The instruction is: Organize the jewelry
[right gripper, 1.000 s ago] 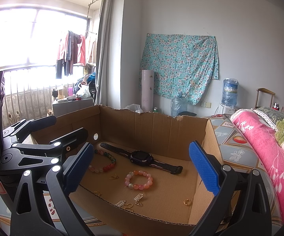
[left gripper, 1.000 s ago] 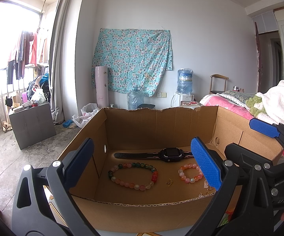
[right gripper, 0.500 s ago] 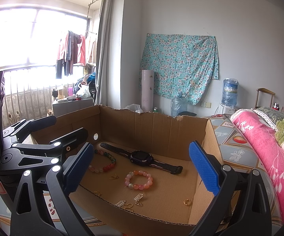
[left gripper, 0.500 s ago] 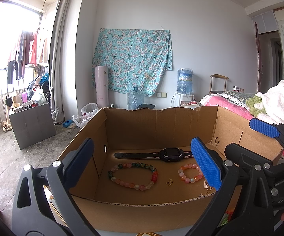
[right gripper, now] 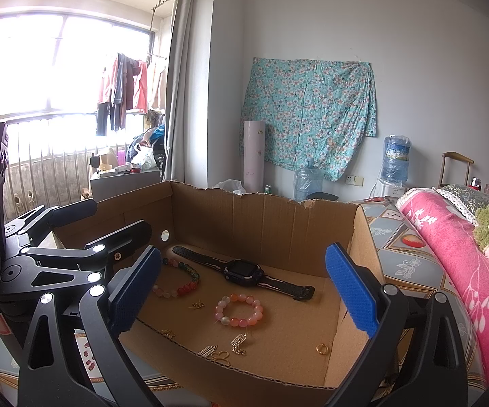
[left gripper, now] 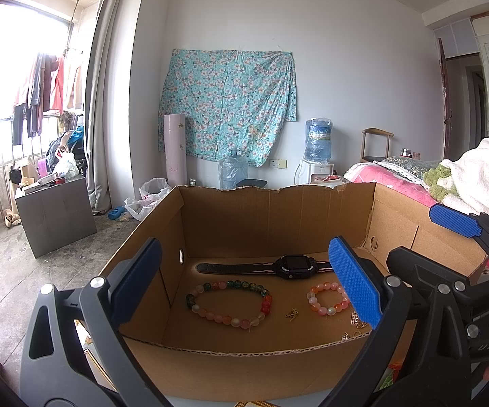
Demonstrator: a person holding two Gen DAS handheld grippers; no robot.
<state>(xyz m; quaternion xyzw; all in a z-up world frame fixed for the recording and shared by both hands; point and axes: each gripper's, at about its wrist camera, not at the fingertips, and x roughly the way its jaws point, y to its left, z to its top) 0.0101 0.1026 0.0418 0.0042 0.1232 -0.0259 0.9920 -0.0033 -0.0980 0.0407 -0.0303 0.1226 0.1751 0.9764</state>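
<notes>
An open cardboard box (left gripper: pixel 244 356) (right gripper: pixel 271 224) holds the jewelry. On its floor lie a black watch (left gripper: pixel 292 266) (right gripper: pixel 242 271), a large multicolour bead bracelet (left gripper: pixel 231 318) (right gripper: pixel 180 288), a small pink-orange bead bracelet (left gripper: pixel 327 300) (right gripper: pixel 239 310), small gold earrings (left gripper: pixel 292 313) (right gripper: pixel 224 352) and a gold ring (right gripper: pixel 321 349). My left gripper (left gripper: pixel 244 283) stands open in front of the box with nothing between its fingers. Beside it, my right gripper (right gripper: pixel 241 288) is open and empty too; it shows at the right of the left wrist view (left gripper: pixel 448 224).
The box rests on a patterned tabletop (right gripper: pixel 407 257). A pink blanket (right gripper: pixel 454 271) and white towel (left gripper: pixel 482 176) lie to the right. A grey cabinet (left gripper: pixel 54 213), water bottles (left gripper: pixel 232 173) and a dispenser (left gripper: pixel 317 156) stand on the floor behind.
</notes>
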